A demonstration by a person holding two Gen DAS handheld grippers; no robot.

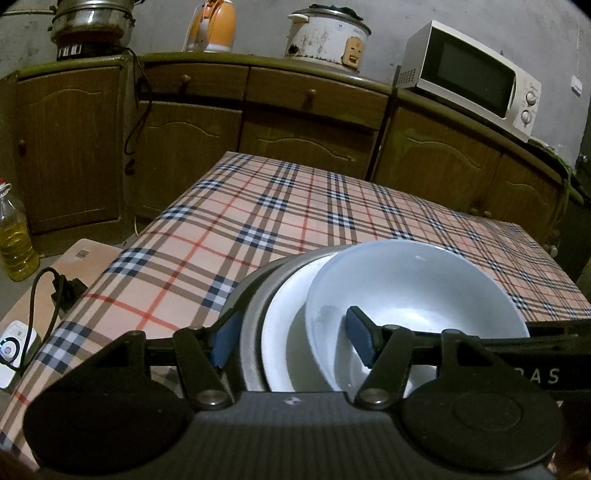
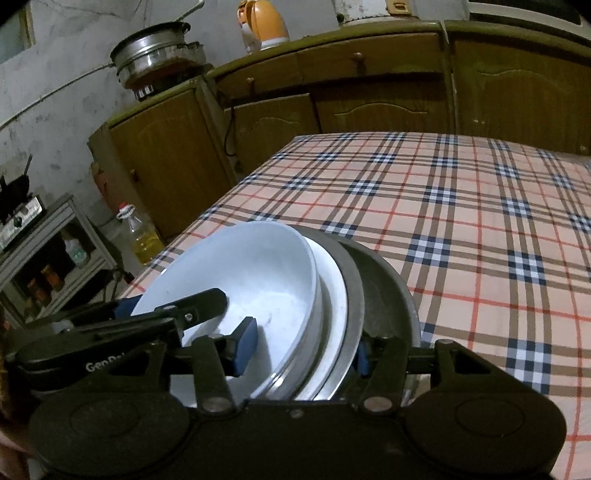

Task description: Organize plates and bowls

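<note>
A stack of dishes sits at the near edge of the table: a white bowl (image 1: pixel 413 288) (image 2: pixel 240 266) on a white plate (image 1: pixel 284 332) (image 2: pixel 334 280), inside a grey metal dish (image 1: pixel 251 295) (image 2: pixel 384 280). My left gripper (image 1: pixel 291 341) is shut on the stack's rim, one blue pad inside the bowl and the other outside the metal dish. My right gripper (image 2: pixel 304 350) clamps the opposite rim the same way. The left gripper's finger (image 2: pixel 199 301) reaches into the bowl in the right wrist view. Whether the stack rests on the cloth is hidden.
The table wears a plaid cloth (image 1: pixel 295 206). Behind it stand brown cabinets (image 1: pixel 306 136) carrying a microwave (image 1: pixel 476 81), a rice cooker (image 1: pixel 325 37), an orange kettle (image 1: pixel 214 26) and a steel pot (image 1: pixel 92 22). An oil bottle (image 1: pixel 14 236) stands on the floor to the left.
</note>
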